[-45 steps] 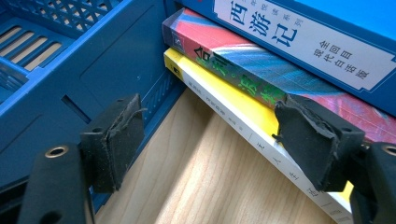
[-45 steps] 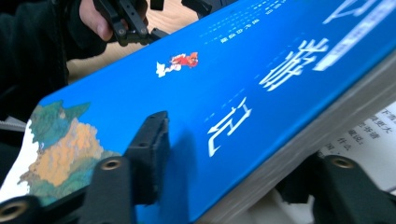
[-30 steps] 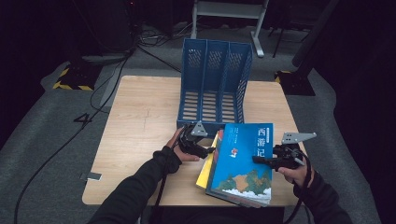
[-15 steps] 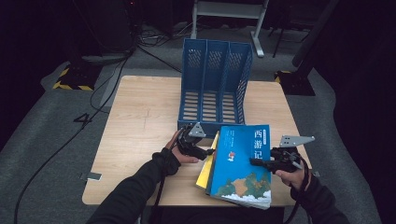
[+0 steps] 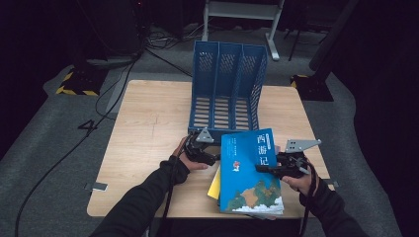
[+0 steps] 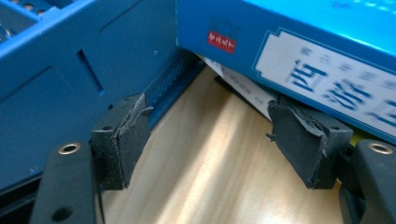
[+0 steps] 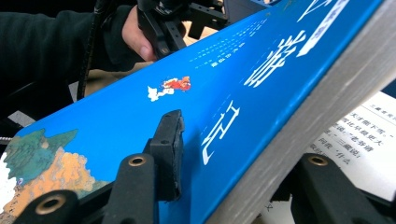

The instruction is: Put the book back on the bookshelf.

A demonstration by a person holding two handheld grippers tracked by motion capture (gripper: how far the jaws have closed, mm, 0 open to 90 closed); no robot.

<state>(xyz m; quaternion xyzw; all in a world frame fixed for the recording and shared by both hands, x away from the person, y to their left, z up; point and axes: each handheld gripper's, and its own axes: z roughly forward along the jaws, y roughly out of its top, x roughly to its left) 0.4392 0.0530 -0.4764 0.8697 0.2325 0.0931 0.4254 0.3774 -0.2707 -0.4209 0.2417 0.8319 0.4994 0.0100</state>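
Observation:
A thick blue book (image 5: 249, 173) with white Chinese characters lies at the table's front, on top of a yellow book (image 5: 214, 185). My right gripper (image 5: 262, 169) grips its right edge. In the right gripper view one pad (image 7: 170, 154) presses on the cover (image 7: 140, 107) and the other jaw sits under the page block; these jaws have just been closing on it. My left gripper (image 5: 213, 159) is at the book's far left corner, next to the blue file holder (image 5: 227, 84). Its jaws (image 6: 210, 140) stand open over bare wood and have just been closing, with nothing between them.
The three-slot file holder (image 6: 70, 70) stands upright at the middle back of the wooden table (image 5: 148, 118). A book with printed white pages (image 7: 364, 135) lies under the blue one. Cables and a metal stand are on the floor beyond the table.
The right gripper and the blue book have shifted a little to the left, toward the left gripper. The left hand has stayed where it was.

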